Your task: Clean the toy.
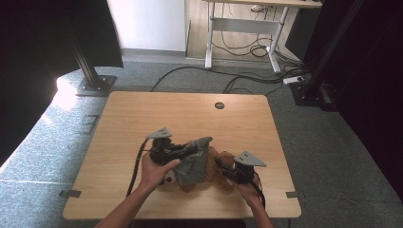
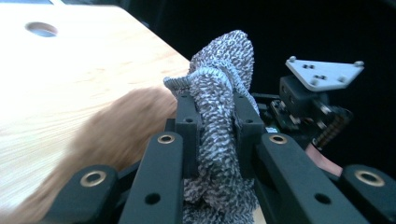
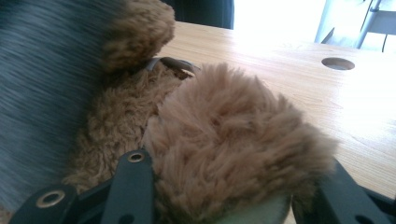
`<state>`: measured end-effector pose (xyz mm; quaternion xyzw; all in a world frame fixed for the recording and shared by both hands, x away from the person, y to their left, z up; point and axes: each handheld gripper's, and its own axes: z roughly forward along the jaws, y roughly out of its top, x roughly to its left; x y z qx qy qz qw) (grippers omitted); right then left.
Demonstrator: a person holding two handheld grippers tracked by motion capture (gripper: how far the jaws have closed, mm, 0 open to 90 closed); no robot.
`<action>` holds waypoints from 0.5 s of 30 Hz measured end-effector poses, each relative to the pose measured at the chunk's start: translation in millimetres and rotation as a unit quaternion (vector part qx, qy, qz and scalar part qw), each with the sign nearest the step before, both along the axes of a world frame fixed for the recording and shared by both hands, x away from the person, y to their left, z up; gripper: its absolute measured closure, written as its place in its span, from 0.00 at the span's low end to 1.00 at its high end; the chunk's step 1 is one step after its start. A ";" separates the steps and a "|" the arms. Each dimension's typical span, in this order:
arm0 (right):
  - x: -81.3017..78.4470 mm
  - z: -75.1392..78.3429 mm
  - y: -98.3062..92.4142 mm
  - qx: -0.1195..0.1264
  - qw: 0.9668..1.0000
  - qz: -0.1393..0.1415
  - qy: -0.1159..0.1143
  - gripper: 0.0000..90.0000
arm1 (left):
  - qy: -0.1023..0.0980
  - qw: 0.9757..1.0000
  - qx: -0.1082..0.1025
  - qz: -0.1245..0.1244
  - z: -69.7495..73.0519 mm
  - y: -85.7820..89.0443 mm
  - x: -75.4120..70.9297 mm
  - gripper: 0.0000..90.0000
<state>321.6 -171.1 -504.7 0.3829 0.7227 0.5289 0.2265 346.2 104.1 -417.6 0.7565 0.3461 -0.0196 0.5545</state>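
A brown teddy bear [image 1: 215,176] lies on the wooden table [image 1: 166,114] near its front edge, partly under a grey knit garment [image 1: 197,164]. My left gripper [image 1: 189,151] is shut on a bunched fold of that garment [image 2: 224,60] and holds it lifted above the bear's fur [image 2: 121,126]. The fold fills the gap between this gripper's [image 2: 215,107] jaws. My right gripper [image 1: 223,166] comes in from the right. Its jaws [image 3: 233,186] are closed on one of the bear's furry feet [image 3: 233,130], which has a pale sole. The grey garment [image 3: 42,84] is blurred at the left of the right gripper view.
A round cable hole [image 1: 219,105] sits near the table's far edge. Beyond the table are carpet with loose cables [image 1: 247,78], a desk frame [image 1: 242,28], and black stand bases at left [image 1: 97,85] and right [image 1: 309,92].
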 end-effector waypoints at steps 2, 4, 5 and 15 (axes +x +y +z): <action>-1.4 -0.1 -0.7 0.001 1.000 0.002 -0.003 0.63 | 0.007 1.000 0.021 -0.010 -4.6 -22.8 7.0 0.85; -2.5 0.5 -0.8 0.000 1.000 0.003 -0.006 0.63 | 0.012 0.999 0.042 -0.017 -11.6 -38.7 10.6 0.85; -3.0 0.7 -0.9 -0.001 1.000 0.006 -0.009 0.63 | 0.014 0.999 0.050 -0.015 -15.7 -44.8 11.5 0.85; -3.7 -1.4 -2.6 -0.009 1.000 0.009 -0.012 0.64 | -0.005 0.996 0.092 0.018 -34.6 -32.8 11.4 0.86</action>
